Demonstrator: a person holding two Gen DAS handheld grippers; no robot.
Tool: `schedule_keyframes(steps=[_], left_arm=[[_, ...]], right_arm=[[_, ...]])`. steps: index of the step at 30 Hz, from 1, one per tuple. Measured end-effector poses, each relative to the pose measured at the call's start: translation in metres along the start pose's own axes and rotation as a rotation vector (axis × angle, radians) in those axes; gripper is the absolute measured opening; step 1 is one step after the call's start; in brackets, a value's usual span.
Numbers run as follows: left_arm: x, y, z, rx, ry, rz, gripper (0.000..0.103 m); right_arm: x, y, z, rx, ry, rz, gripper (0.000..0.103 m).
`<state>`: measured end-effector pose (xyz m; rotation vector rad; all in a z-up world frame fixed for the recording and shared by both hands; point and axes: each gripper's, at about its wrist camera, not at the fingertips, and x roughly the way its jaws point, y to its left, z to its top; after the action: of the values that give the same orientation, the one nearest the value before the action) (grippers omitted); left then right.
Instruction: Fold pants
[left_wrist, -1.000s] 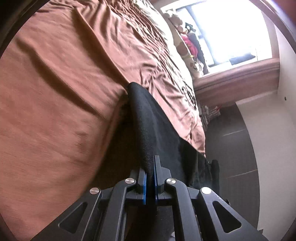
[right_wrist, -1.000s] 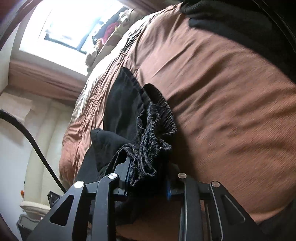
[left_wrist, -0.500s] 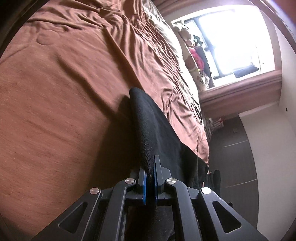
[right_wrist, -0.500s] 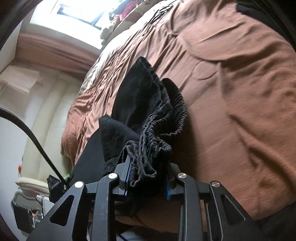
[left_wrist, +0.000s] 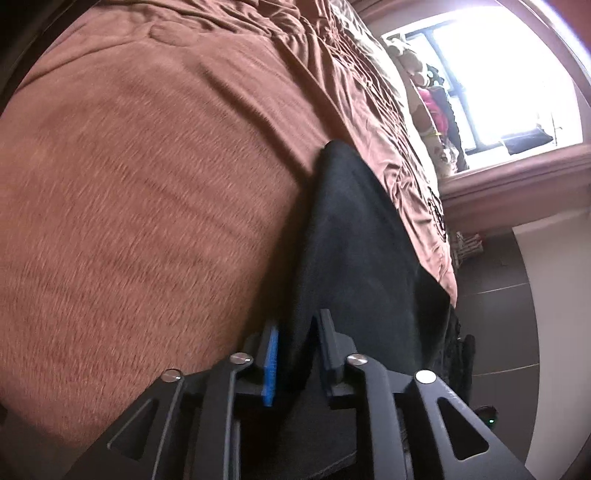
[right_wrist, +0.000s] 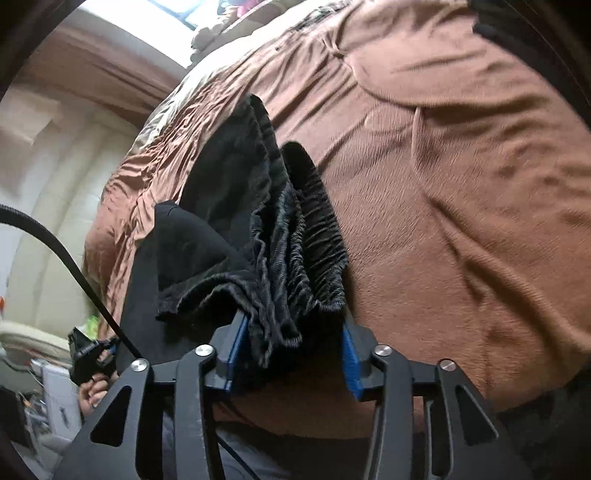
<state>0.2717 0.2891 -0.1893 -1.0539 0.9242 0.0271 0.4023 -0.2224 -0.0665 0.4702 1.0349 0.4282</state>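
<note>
Black pants (left_wrist: 354, 236) lie on a brown bedspread (left_wrist: 147, 184). In the left wrist view my left gripper (left_wrist: 297, 332) has its jaws parted, with a smooth fold of the pants between them, not pinched. In the right wrist view the bunched elastic waistband (right_wrist: 295, 236) of the pants rests between the fingers of my right gripper (right_wrist: 291, 332), whose jaws stand wide apart around it. The pants' far end hangs over the bed's edge.
The bedspread (right_wrist: 461, 166) stretches out wrinkled to the right. A bright window (left_wrist: 498, 74) with stuffed toys (left_wrist: 428, 92) on the sill lies beyond the bed. Dark floor (left_wrist: 491, 295) shows past the bed's edge. A black cable (right_wrist: 66, 251) crosses the left of the right wrist view.
Both grippers have opened: the left jaws, shut on the fold before, are now parted, and the right jaws have widened around the waistband. Both have moved closer to the bed.
</note>
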Motion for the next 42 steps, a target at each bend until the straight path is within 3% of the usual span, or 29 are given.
schedule_keyframes(steps=[8, 16, 27, 42], left_arm=[[-0.011, 0.016, -0.018, -0.045, -0.022, -0.032, 0.03], [-0.02, 0.024, -0.036, -0.093, -0.078, -0.068, 0.033], [-0.02, 0.041, -0.062, -0.199, -0.126, -0.177, 0.034], [-0.02, 0.043, -0.079, -0.214, -0.242, -0.177, 0.036]], right_arm=[[-0.029, 0.042, -0.007, -0.253, -0.069, -0.066, 0.052], [-0.027, 0.101, -0.012, -0.475, -0.007, -0.067, 0.053], [0.04, 0.168, -0.017, -0.61, 0.107, -0.057, 0.052], [0.146, 0.211, -0.032, -0.722, 0.205, -0.149, 0.052]])
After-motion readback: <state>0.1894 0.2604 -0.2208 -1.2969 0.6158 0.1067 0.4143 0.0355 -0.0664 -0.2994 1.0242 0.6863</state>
